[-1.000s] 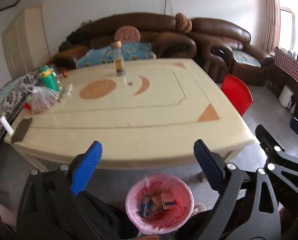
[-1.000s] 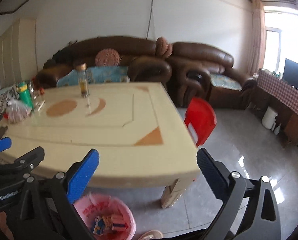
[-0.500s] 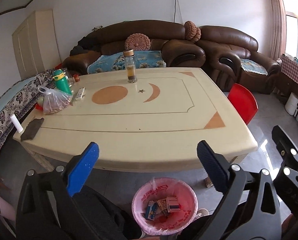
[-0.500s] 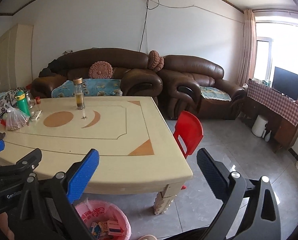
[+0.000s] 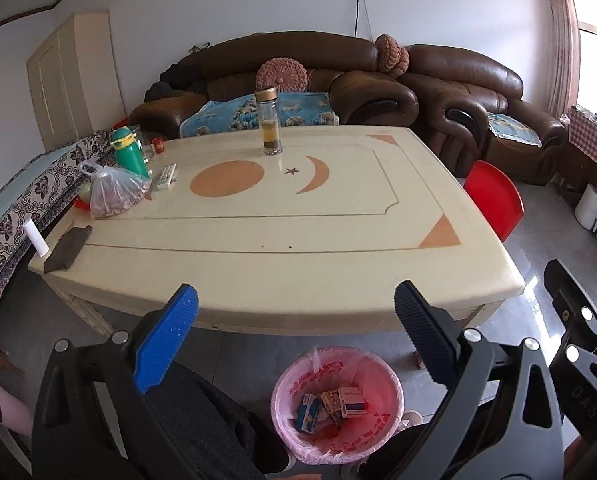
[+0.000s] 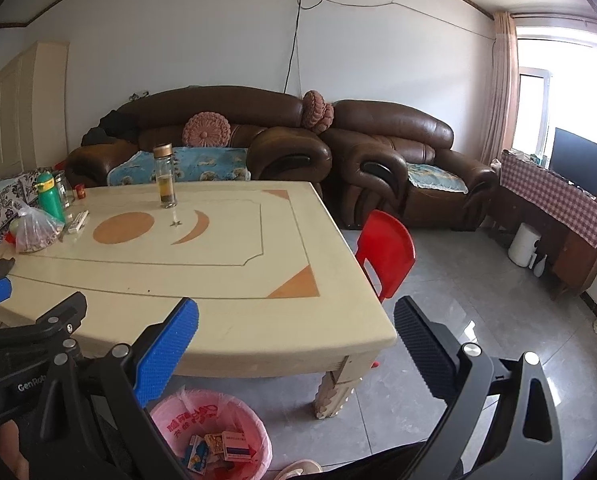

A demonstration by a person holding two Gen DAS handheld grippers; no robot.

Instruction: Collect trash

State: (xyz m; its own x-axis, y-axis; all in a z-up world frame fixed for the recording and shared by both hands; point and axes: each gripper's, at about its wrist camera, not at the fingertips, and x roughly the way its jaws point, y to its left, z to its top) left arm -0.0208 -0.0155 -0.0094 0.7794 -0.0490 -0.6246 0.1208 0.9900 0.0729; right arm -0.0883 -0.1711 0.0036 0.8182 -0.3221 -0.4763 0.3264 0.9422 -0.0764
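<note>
Both claws are released and carry nothing: the left claw [image 5: 296, 312] and right claw [image 6: 296, 322] hover at the near edge of the surface [image 5: 338, 248]. The trash, several small boxes [image 5: 332, 402], already lies in the pink-lined bin [image 5: 372, 438] at the bottom centre, on the floor. Collecting looks nearly done; the next move calls for scanning for leftover scraps. At the left of the frame stand a green bottle [image 5: 128, 152], a plastic bag [image 5: 114, 196] and a remote [image 5: 166, 176]; a glass jar [image 5: 269, 122] stands upper centre. Nothing blocks the bin.
</note>
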